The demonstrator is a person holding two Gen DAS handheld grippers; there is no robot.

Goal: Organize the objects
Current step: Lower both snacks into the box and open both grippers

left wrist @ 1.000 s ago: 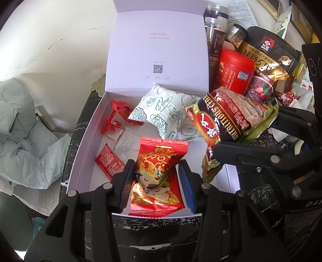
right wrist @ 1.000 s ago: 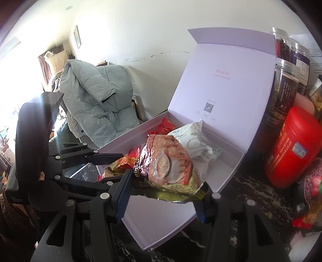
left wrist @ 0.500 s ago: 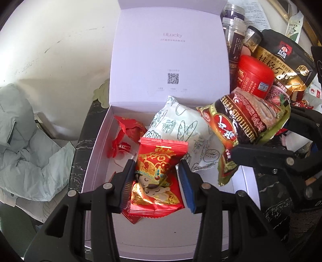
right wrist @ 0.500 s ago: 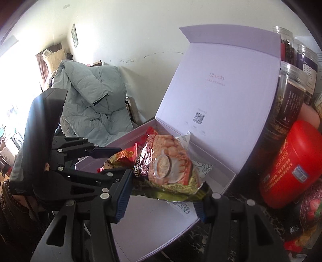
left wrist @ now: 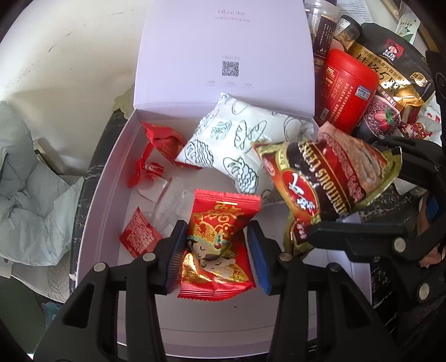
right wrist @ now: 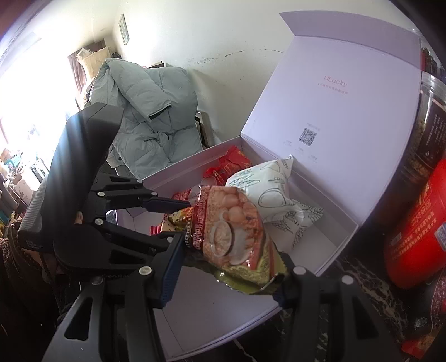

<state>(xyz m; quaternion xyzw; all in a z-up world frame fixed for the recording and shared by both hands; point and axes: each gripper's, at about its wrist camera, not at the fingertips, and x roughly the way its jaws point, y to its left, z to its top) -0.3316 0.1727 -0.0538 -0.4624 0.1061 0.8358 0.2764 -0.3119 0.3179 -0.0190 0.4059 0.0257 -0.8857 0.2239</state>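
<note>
A pale lilac gift box (left wrist: 100, 195) stands with its lid (left wrist: 223, 55) up. My left gripper (left wrist: 216, 247) is shut on a red snack packet (left wrist: 218, 245) with a cartoon figure, held over the box's near part. My right gripper (right wrist: 225, 267) is shut on a brown and green cereal packet (right wrist: 234, 234), which hangs over the box's right side (left wrist: 331, 181). In the box lie a white patterned pouch (left wrist: 237, 144), a red wrapper (left wrist: 164, 142), a small red sachet (left wrist: 139, 236) and a clear wrapper (left wrist: 170, 200).
Right of the box crowd a red canister (left wrist: 348, 92), dark jars (left wrist: 323, 25) and a black and gold oat bag (left wrist: 390, 69). A grey-green padded jacket (right wrist: 150, 117) lies on a chair to the left. A white wall rises behind the box.
Both grippers have come forward and down over the box with their packets. The box now fills more of both views.
</note>
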